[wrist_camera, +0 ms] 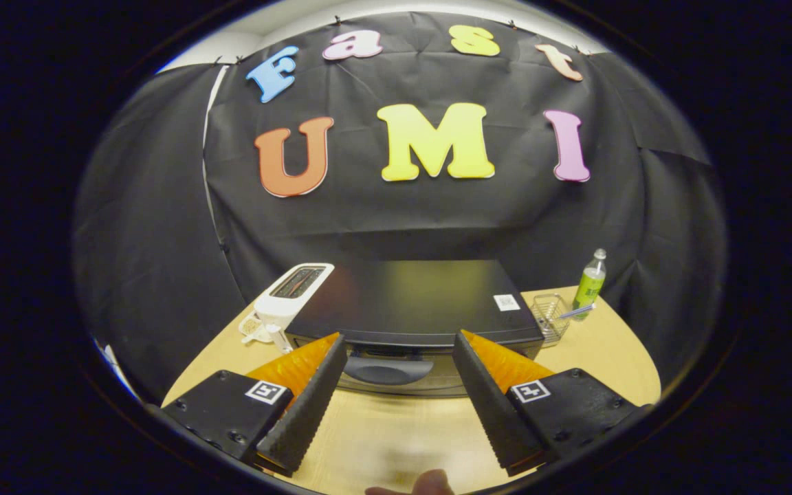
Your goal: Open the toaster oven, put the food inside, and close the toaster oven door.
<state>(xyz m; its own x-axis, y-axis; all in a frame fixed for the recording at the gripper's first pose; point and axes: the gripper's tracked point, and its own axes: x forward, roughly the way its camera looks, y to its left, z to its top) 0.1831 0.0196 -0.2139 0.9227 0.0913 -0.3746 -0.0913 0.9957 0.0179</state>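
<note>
A black toaster oven (410, 299) stands on the wooden table (396, 433), seen from above and in front. Its door is shut, and the door handle (388, 371) shows just ahead of the fingers, in line with the gap between them. My gripper (399, 347) is open, fingers wide apart with nothing between them, hovering above the table in front of the oven. A rounded tan thing (430, 483) peeks in at the table's near edge below the fingers; I cannot tell what it is.
A white pop-up toaster (291, 295) stands against the oven's left side. Right of the oven sit a small wire basket (548, 315) and a green bottle (590, 280). Bare tabletop lies between the fingers and the oven.
</note>
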